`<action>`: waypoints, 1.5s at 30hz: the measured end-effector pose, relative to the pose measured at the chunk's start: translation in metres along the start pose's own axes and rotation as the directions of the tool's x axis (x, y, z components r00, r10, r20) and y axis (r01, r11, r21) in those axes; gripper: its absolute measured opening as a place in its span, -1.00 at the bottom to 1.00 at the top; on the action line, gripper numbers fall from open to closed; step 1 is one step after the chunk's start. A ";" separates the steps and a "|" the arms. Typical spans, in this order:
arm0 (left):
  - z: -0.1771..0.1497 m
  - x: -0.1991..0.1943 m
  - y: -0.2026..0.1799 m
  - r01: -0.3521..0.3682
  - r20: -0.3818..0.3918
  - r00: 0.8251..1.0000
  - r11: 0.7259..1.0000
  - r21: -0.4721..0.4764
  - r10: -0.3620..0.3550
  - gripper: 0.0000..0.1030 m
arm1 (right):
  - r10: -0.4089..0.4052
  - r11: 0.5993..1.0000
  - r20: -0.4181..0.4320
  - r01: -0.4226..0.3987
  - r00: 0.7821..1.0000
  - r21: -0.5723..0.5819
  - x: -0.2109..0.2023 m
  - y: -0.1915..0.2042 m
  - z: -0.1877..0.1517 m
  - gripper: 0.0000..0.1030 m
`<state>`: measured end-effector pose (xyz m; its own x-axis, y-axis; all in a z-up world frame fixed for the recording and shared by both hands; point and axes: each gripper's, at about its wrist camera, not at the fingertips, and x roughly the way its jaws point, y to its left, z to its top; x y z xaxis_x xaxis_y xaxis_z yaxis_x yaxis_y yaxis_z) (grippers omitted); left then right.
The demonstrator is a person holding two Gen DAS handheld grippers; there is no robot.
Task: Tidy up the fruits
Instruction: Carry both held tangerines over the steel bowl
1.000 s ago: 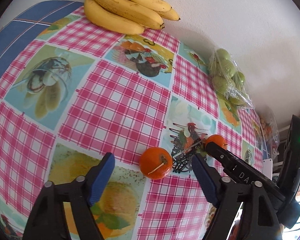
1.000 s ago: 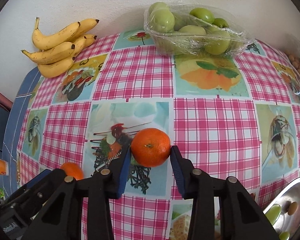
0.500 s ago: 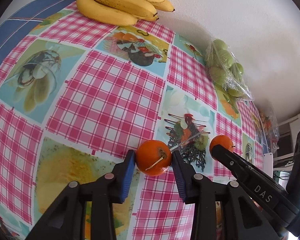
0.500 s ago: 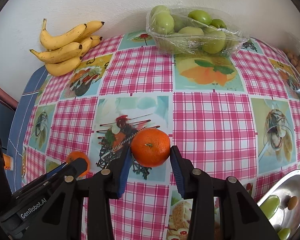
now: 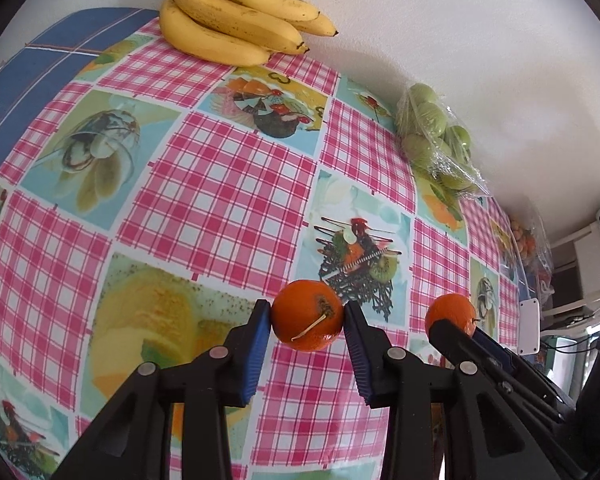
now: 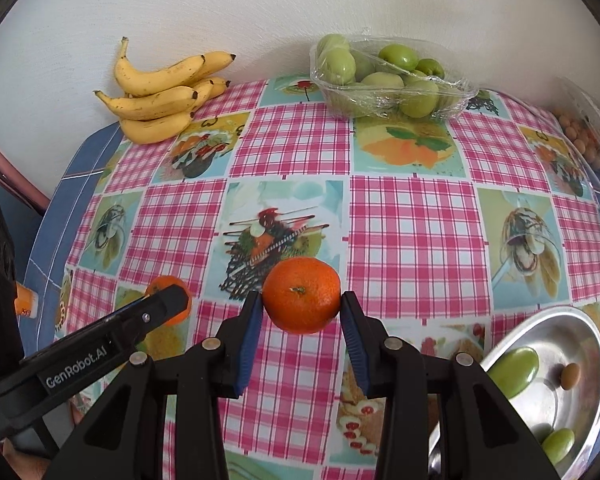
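Observation:
My left gripper (image 5: 306,324) is shut on a stemmed orange (image 5: 307,315), held above the checked tablecloth (image 5: 220,200). My right gripper (image 6: 302,312) is shut on a second orange (image 6: 302,294), also lifted off the cloth. In the left wrist view the right gripper's orange (image 5: 452,314) shows at the right, behind its black finger. In the right wrist view the left gripper's orange (image 6: 168,292) peeks out past its finger at the lower left. A steel bowl (image 6: 588,324) at the lower right holds green fruits (image 6: 514,366) and a small brown one (image 6: 571,376).
A bunch of bananas (image 6: 164,92) lies at the back left by the wall. A wrapped tray of green fruits (image 6: 388,76) stands at the back middle. A bag of small brown fruits (image 6: 584,140) sits at the far right. The blue table edge (image 6: 84,156) shows on the left.
The left jaws closed around the stemmed orange and raised it a little. The right gripper carried its orange up and away from the wall, bringing the steel bowl further into view.

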<state>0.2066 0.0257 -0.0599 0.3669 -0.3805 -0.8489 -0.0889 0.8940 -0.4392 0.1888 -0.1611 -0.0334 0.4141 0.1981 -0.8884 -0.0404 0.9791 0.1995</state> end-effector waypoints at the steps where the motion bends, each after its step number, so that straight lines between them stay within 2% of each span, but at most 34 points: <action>1: -0.002 -0.003 -0.002 0.000 0.001 1.000 1.000 0.006 0.000 -0.23 | -0.003 1.000 0.002 0.003 1.000 -0.003 -0.003 0.001 -0.003 -0.20; 18: -0.050 -0.066 -0.033 -0.024 0.098 0.995 0.994 0.105 0.013 -0.23 | 0.030 0.998 0.030 -0.031 0.999 0.055 -0.054 -0.008 -0.063 -0.20; 25: -0.072 -0.063 -0.034 -0.023 0.065 0.998 0.994 0.109 0.016 -0.23 | 0.007 0.999 0.034 -0.008 0.999 0.037 -0.067 -0.007 -0.086 -0.20; 30: -0.082 -0.068 -0.040 -0.033 0.074 0.997 0.992 0.125 0.024 -0.22 | 0.005 1.000 0.036 -0.006 0.999 0.026 -0.075 -0.006 -0.098 -0.20; 41: -0.088 -0.069 -0.046 -0.067 0.083 0.995 0.988 0.141 0.056 -0.22 | 0.019 1.000 0.032 -0.019 0.999 0.020 -0.079 -0.010 -0.112 -0.20; 45: -0.089 -0.067 -0.048 -0.072 0.077 0.995 0.987 0.141 0.062 -0.22 | -0.003 1.000 0.028 0.003 1.000 0.022 -0.079 -0.017 -0.112 -0.20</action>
<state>0.1043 -0.0127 -0.0085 0.4309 -0.3054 -0.8491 0.0159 0.9434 -0.3312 0.0548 -0.1886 -0.0129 0.4399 0.1936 -0.8769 -0.0193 0.9783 0.2063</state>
